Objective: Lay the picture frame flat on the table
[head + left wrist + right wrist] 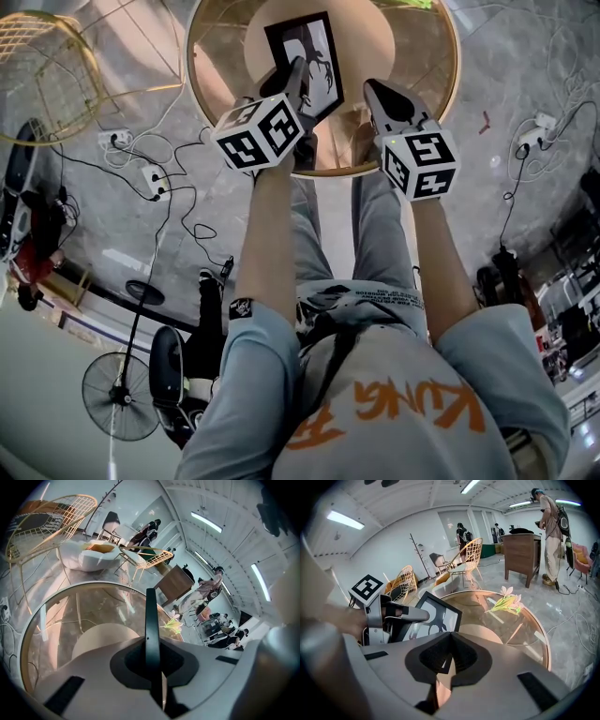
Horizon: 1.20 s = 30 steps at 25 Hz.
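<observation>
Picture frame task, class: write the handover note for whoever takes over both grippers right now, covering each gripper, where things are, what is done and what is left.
Left gripper: shut on one edge of the picture frame.
Right gripper: shut, holding nothing, beside the frame at the table's near side.
Frame: tilted, not flat, over the round glass table. Whether its lower edge touches the glass is hidden.
Done: frame gripped.
Left: lower it flat onto the glass, then probably release.

Left gripper [296, 75] at the upright picture frame [317, 52] on a round glass table [451, 89], right gripper [377, 92] just beside.
</observation>
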Motion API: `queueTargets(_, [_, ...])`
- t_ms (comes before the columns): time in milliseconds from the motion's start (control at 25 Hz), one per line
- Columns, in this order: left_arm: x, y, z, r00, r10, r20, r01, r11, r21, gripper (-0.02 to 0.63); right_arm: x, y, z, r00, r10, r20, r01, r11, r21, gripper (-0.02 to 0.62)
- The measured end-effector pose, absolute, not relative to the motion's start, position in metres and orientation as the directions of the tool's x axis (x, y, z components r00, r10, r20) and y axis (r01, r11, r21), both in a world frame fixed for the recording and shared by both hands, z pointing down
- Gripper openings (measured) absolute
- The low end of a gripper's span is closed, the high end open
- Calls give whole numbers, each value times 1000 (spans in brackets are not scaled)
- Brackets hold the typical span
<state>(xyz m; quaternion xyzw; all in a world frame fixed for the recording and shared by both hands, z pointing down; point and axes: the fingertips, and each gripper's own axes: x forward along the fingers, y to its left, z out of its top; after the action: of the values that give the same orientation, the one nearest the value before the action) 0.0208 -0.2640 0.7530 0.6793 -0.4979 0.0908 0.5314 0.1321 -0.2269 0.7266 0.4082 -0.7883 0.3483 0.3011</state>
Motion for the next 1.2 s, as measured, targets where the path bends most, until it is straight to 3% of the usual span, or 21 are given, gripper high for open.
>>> queueTargets(600, [13,-250,798,482,-500,720,-776,138,615,66,138,-209,736,-479,-425,768,-858,413,-306,-2])
queueTargets(760, [6,-238,814,459,-426,779,-822,129,555,126,140,-203,738,-479,-423,769,-858,411,-309,-2])
queueTargets(880, [3,-224,827,407,-349,844,-880,97,465,229,141,-199,739,-478,-420,772,-858,410,-308,-2])
queueTargets(1200, [-8,-199,844,338,-272,901,-926,74,370,293,137,-194,739,-479,-415,773,-855,418,-306,-2])
